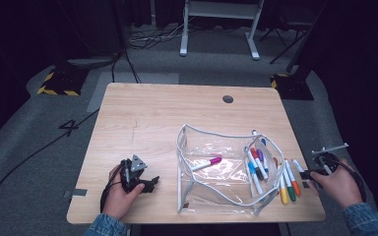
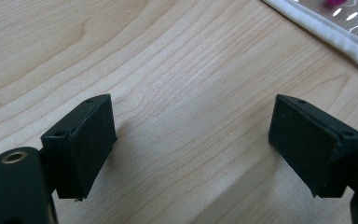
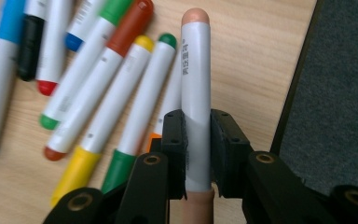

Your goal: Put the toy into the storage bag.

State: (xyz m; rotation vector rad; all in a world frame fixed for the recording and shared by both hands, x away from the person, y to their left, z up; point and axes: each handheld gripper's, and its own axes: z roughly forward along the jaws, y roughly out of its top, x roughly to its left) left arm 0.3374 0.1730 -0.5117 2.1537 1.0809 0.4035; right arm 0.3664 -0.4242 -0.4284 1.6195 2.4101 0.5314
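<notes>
The right claw (image 3: 197, 154) is clamped on a peach-capped marker (image 3: 195, 88), gripped low near its tail end, above the counter's (image 1: 147, 113) right edge. The left claw (image 2: 193, 144) stands open and empty near the front left corner. Risk: with most of the barrel ahead of the pads, the marker may pivot or slip. The clear pouch (image 1: 211, 189) mouth looks slack; a tilted marker could catch its white rim. Loose markers (image 3: 98, 102) lie close beside it; a low carry could scatter them.
</notes>
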